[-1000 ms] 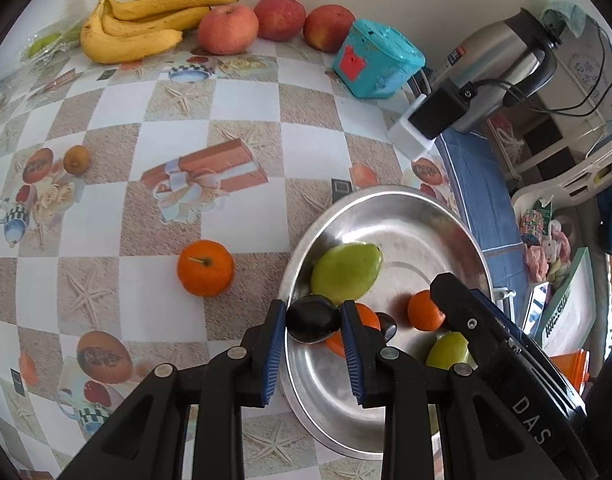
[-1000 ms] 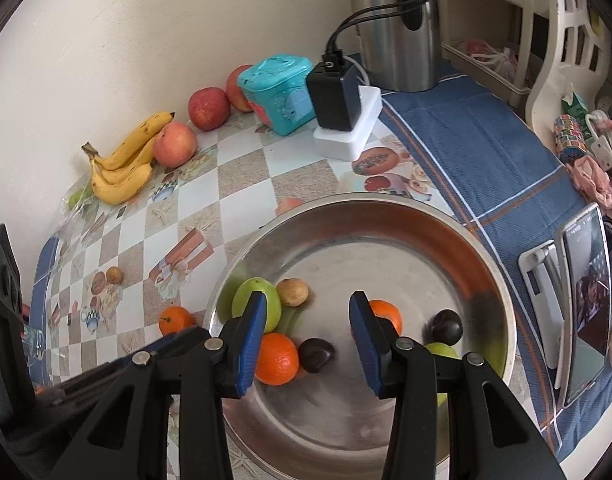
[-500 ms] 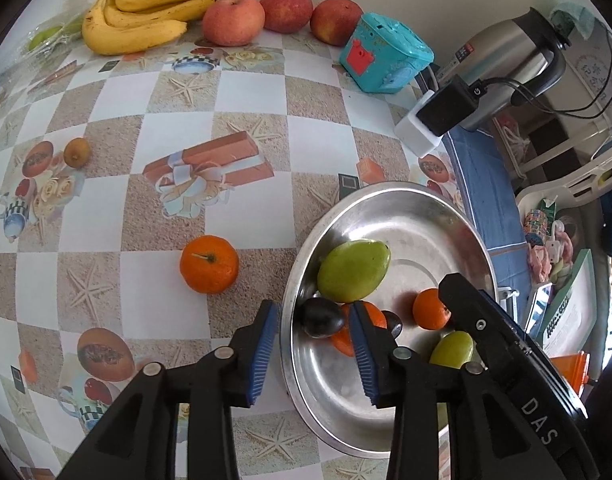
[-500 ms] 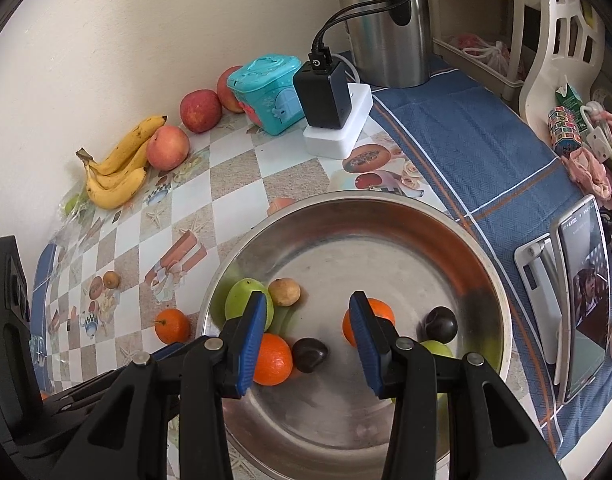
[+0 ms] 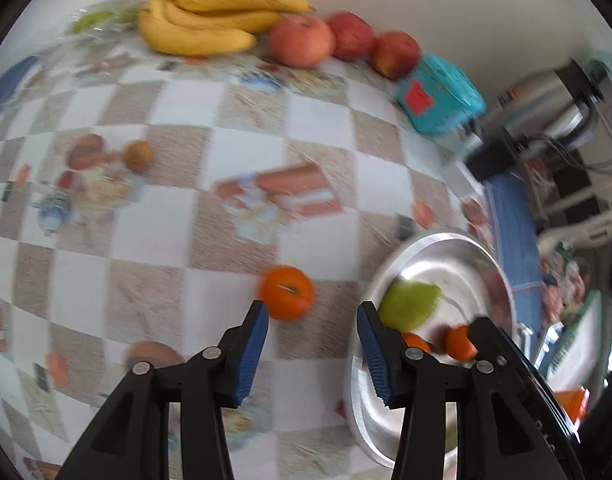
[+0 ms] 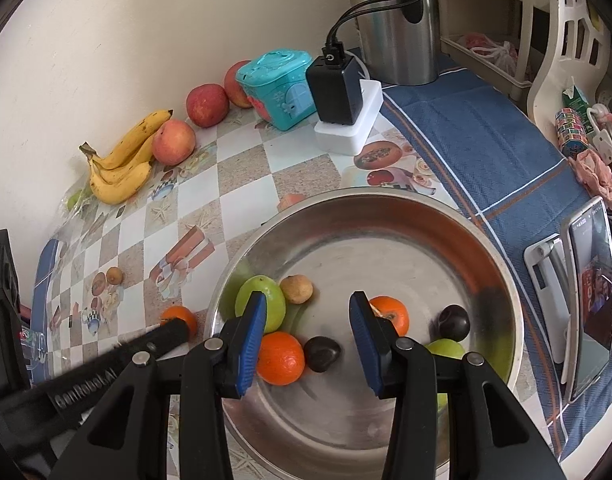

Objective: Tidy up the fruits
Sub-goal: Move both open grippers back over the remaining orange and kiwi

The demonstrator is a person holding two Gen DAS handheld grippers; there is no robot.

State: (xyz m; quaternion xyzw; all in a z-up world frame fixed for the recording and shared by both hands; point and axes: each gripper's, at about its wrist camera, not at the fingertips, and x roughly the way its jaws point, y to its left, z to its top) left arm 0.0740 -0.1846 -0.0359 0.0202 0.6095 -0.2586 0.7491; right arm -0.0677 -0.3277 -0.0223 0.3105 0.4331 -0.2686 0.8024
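Left gripper (image 5: pixel 312 334): jaws wide apart, holding nothing, over the checkered surface (image 5: pixel 177 248). Left view is motion-blurred, so small detail is hard to read. The loose orange (image 5: pixel 286 293) sits on the surface just past the left fingertip, beside the bowl (image 5: pixel 502 276), not in it. In the right view the same orange (image 6: pixel 178 317) is half hidden behind the left gripper's arm.

Right gripper (image 6: pixel 308 330): jaws wide apart, holding nothing, above the near half of the bowl (image 6: pixel 386 204). Bowl's near rim is cut off by the gripper body.

In the bowl, near to far:
- orange (image 6: pixel 281 358), partly behind the left finger
- dark plum (image 6: pixel 322 353) touching that orange
- green fruit (image 6: pixel 446 348), mostly hidden behind the right finger
- second dark plum (image 6: pixel 454 323)
- second orange (image 6: pixel 392 315), partly behind the right fingertip
- green mango (image 6: pixel 261 304), lower edge covered by the left fingertip
- small brown fruit (image 6: pixel 296 289) touching the mango

Farther out on the surface: another small brown fruit (image 6: pixel 115 275), well apart from the bowl. By the wall: bananas (image 6: pixel 121 168), a peach-coloured apple (image 6: pixel 173 142) touching them, two red apples (image 6: pixel 207 105), the second mostly hidden behind a teal box (image 6: pixel 279 88). Something green in clear plastic (image 6: pixel 75 200) beside the bananas; can't tell what. Kettle (image 6: pixel 398 20) top is cut off by the frame.
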